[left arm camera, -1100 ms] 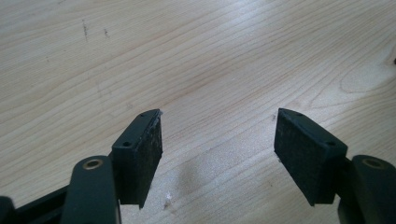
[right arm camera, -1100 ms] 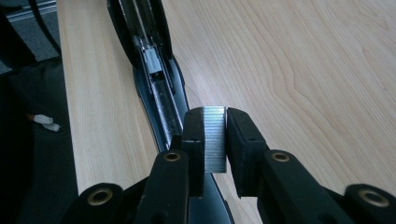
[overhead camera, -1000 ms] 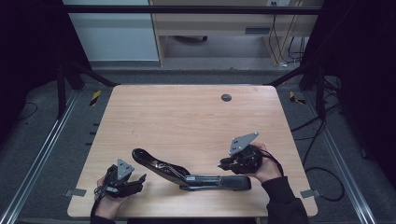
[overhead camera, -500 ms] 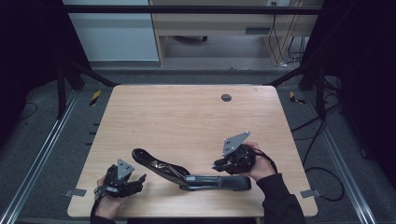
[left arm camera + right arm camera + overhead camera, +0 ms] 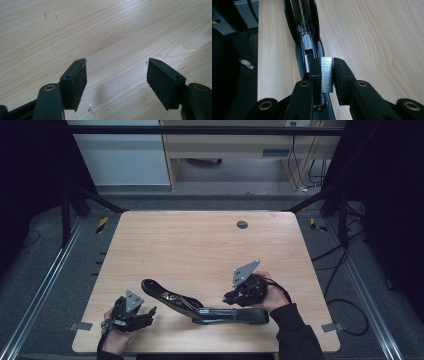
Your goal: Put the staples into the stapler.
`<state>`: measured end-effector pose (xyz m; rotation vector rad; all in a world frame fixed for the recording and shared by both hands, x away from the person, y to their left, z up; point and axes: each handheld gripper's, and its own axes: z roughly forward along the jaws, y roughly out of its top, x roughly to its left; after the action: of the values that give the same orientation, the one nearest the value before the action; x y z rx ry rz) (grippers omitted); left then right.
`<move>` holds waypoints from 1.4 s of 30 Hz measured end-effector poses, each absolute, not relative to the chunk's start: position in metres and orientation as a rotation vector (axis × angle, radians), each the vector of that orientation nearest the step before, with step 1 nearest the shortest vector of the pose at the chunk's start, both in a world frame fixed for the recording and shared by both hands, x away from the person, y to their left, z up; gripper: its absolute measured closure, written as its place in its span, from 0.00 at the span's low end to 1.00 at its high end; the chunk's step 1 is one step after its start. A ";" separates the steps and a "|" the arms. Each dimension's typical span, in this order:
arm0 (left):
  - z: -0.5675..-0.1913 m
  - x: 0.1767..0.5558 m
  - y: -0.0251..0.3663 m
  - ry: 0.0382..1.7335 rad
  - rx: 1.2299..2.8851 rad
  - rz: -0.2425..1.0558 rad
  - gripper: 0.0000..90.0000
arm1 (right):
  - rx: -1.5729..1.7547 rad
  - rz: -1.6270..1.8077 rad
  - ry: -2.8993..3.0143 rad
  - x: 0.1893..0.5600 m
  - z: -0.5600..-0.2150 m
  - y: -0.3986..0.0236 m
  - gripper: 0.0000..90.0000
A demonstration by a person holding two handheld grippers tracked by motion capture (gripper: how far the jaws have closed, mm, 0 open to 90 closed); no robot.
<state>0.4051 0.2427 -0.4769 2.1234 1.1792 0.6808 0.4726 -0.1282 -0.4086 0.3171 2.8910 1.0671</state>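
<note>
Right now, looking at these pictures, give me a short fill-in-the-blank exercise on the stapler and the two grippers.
1. The right gripper is shut on a silvery block of ____.
2. The long black stapler lies with its top arm swung ____.
3. The left gripper has its fingers spread ____ over the bare light wooden table.

Missing words: staples; open; apart

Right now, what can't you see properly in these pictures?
- Stapler track: right gripper view, the staple strip and right tongs cover its near end.
- Staple strip: high view, too small, hidden under the right tongs.
- Stapler's far end: right gripper view, cut off by the top edge.
</note>
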 end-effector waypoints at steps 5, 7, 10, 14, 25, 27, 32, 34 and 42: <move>-0.477 0.405 0.243 1.179 2.124 0.680 0.35 | 0.275 1.053 2.925 0.475 -0.412 -0.123 0.87; -0.477 0.405 0.243 1.179 2.123 0.681 0.35 | 0.263 1.034 2.936 0.474 -0.413 -0.122 0.87; -0.477 0.405 0.243 1.179 2.125 0.679 0.35 | 0.251 1.026 2.948 0.474 -0.415 -0.120 0.87; -0.477 0.405 0.243 1.179 2.126 0.679 0.35 | 0.236 0.987 2.977 0.474 -0.417 -0.117 0.87; -0.477 0.406 0.243 1.180 2.127 0.678 0.35 | 0.195 0.968 3.000 0.474 -0.421 -0.115 0.87; -0.477 0.406 0.243 1.181 2.126 0.678 0.35 | 0.186 0.972 3.008 0.474 -0.421 -0.115 0.87; -0.478 0.406 0.243 1.182 2.127 0.677 0.35 | 0.149 0.975 3.015 0.473 -0.422 -0.112 0.87; -0.477 0.406 0.243 1.181 2.127 0.677 0.35 | 0.140 0.978 3.018 0.472 -0.422 -0.112 0.87; -0.477 0.406 0.243 1.181 2.127 0.677 0.35 | 0.133 0.963 3.020 0.473 -0.424 -0.110 0.87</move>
<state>0.4056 0.2425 -0.4775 2.1267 1.1815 0.6766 0.4726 -0.1100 -0.4240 0.1334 3.0201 0.9627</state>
